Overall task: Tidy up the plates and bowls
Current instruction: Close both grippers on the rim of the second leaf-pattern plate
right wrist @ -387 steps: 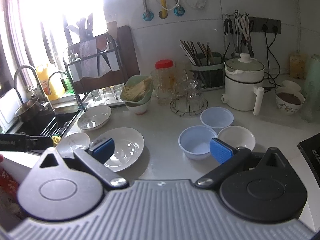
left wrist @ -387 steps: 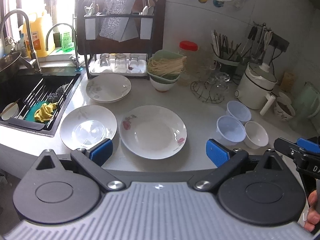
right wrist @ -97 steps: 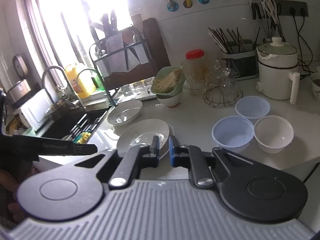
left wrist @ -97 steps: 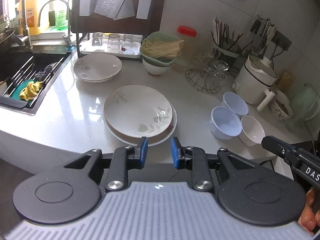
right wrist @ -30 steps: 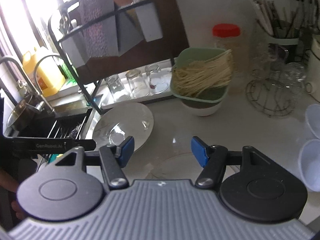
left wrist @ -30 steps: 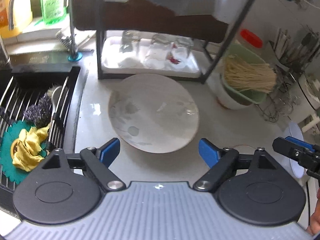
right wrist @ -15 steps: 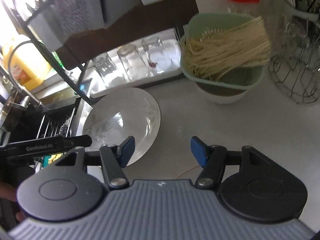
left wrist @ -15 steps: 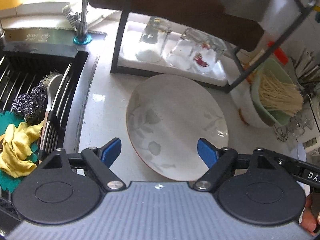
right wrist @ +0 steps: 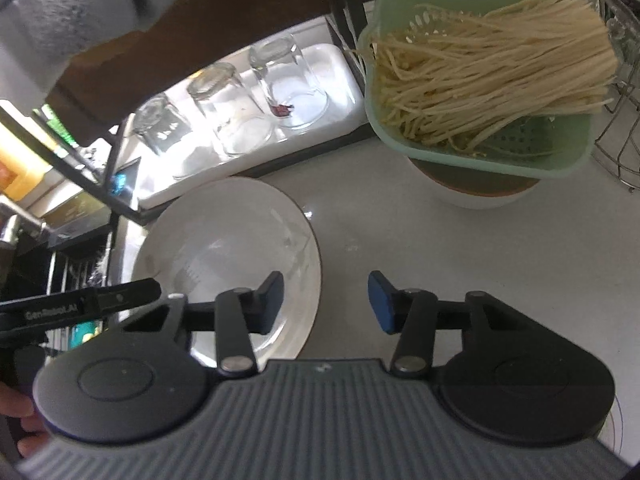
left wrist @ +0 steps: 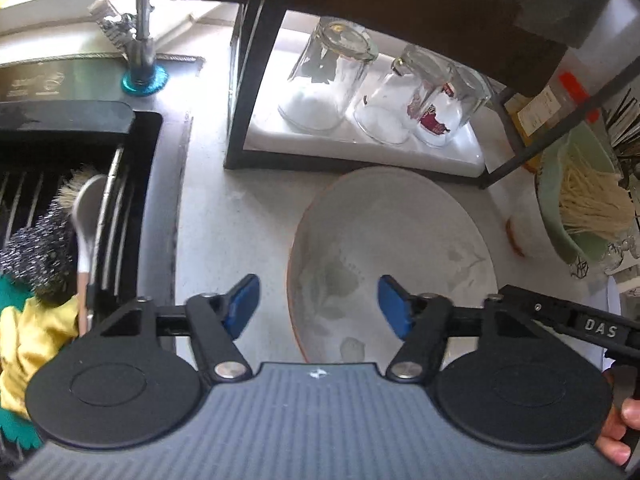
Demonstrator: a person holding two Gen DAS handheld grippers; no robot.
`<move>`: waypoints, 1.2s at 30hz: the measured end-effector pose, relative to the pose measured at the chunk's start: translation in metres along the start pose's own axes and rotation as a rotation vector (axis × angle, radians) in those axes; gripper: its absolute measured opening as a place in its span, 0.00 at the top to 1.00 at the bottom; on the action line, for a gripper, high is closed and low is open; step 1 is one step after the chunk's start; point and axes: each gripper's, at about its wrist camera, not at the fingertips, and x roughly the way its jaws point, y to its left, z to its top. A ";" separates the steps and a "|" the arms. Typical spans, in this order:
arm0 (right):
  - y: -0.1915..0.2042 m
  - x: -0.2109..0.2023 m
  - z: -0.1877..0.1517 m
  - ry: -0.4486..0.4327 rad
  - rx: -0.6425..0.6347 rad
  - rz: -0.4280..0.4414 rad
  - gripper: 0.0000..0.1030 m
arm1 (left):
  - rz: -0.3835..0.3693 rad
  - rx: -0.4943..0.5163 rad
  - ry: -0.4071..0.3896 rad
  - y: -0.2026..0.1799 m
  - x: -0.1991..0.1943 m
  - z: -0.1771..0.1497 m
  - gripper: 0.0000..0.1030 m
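Observation:
A white plate with a faint leaf print (left wrist: 394,248) lies on the counter in front of the rack; it also shows in the right wrist view (right wrist: 228,248). My left gripper (left wrist: 318,304) is open, its blue pads either side of the plate's left rim. My right gripper (right wrist: 326,304) is open, its left pad over the plate's right part and its right pad over bare counter. The right gripper's body (left wrist: 576,322) shows at the right of the left wrist view. The other plates and bowls are out of view.
A black rack (left wrist: 256,80) with upturned glasses (left wrist: 332,76) on a white tray stands just behind the plate. A green strainer of noodles (right wrist: 480,76) sits on a bowl to the right. The sink (left wrist: 60,208) with scrubber and cloth lies left.
Both grippers have moved closer and lower onto the back plate, and their jaws have narrowed somewhat while staying open. The plate has not moved.

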 end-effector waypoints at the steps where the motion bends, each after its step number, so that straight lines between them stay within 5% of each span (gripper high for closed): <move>1: 0.000 0.002 0.001 0.003 0.007 -0.024 0.64 | -0.008 0.000 0.004 0.001 0.003 0.003 0.40; 9: 0.004 0.015 0.005 0.022 0.011 -0.053 0.78 | -0.038 0.050 0.017 0.006 0.022 0.009 0.71; 18: 0.007 0.025 0.009 0.033 0.021 -0.039 0.81 | -0.023 0.117 -0.001 0.001 0.030 0.015 0.73; 36: 0.004 0.017 0.005 0.110 0.052 0.005 0.85 | -0.065 0.082 0.017 0.001 0.022 0.003 0.73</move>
